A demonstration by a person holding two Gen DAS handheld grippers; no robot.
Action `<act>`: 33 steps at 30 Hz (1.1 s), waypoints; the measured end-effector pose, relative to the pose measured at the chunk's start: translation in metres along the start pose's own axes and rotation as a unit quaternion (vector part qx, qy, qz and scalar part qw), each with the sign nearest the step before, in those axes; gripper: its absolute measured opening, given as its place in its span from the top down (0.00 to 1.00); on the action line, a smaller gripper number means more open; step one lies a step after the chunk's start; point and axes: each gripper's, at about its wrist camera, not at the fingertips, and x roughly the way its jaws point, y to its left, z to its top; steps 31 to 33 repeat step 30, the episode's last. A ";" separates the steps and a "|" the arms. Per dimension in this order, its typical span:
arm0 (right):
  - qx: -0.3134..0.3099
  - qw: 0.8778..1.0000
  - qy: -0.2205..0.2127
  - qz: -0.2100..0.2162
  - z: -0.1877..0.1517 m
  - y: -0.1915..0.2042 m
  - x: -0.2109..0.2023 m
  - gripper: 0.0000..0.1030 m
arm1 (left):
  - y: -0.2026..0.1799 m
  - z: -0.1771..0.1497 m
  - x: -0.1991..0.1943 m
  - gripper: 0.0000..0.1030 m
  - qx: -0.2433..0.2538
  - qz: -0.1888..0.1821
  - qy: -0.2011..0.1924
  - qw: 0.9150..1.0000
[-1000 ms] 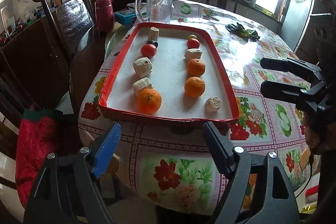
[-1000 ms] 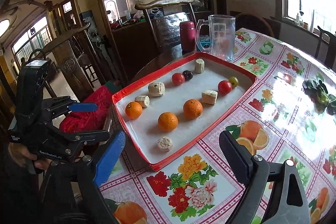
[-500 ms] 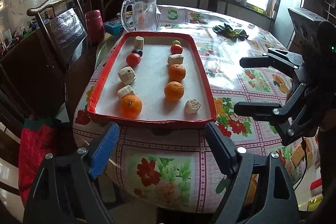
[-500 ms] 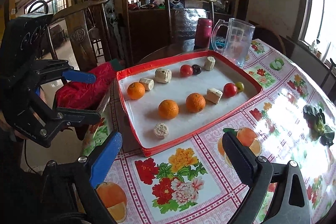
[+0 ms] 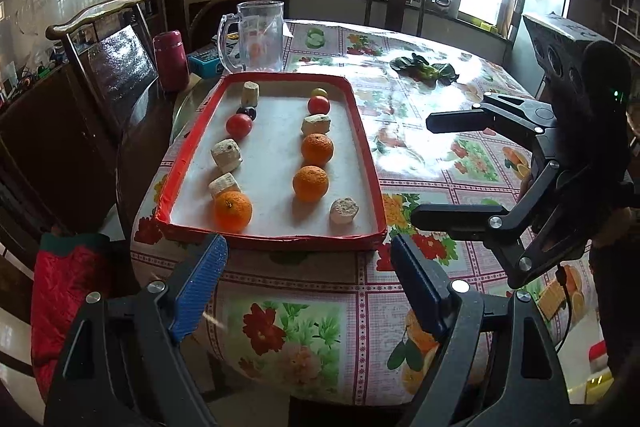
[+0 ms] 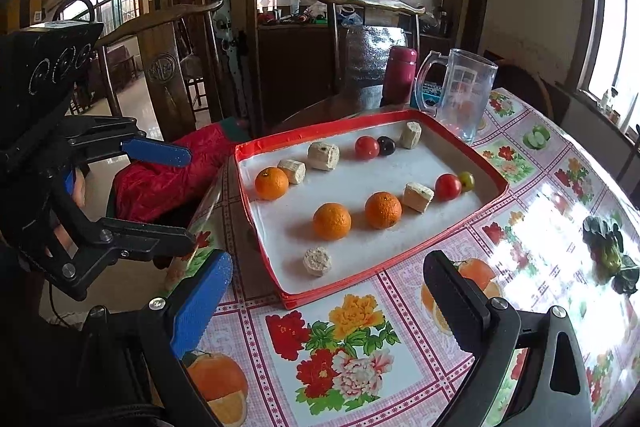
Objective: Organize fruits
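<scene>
A red-rimmed tray (image 5: 370,163) (image 6: 490,201) lies on the flowered table. It holds three oranges (image 5: 233,211) (image 6: 331,221), two red tomatoes (image 5: 239,125) (image 6: 447,187), a dark plum (image 6: 386,145), a small green fruit (image 6: 466,180) and several beige chunks (image 5: 344,211) (image 6: 317,261). My left gripper (image 5: 308,271) is open and empty, off the table's near edge before the tray. My right gripper (image 6: 328,283) is open and empty over the table's corner, right of the tray; it also shows in the left wrist view (image 5: 428,171).
A glass pitcher (image 5: 254,37) (image 6: 460,95) and a maroon flask (image 5: 171,61) (image 6: 399,74) stand behind the tray. Leafy greens (image 5: 426,69) (image 6: 608,251) lie on the table. Wooden chairs (image 5: 108,43) and a red padded cloth (image 6: 168,175) sit beside the table.
Both grippers have drawn back from the tray, which looks smaller and farther. The right gripper now shows larger in the left wrist view. Nothing on the tray moved.
</scene>
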 end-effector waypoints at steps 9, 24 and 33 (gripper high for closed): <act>-0.005 1.000 0.000 0.001 0.001 0.004 0.003 0.05 | -0.002 0.000 -0.007 0.18 0.010 0.020 -0.026 0.999; -0.011 1.000 0.005 0.004 0.000 0.007 0.007 0.05 | -0.002 -0.001 -0.007 0.18 0.008 0.023 -0.022 0.999; -0.007 1.000 0.013 0.001 -0.005 0.005 0.009 0.05 | -0.004 0.001 -0.007 0.18 0.010 0.021 -0.020 1.000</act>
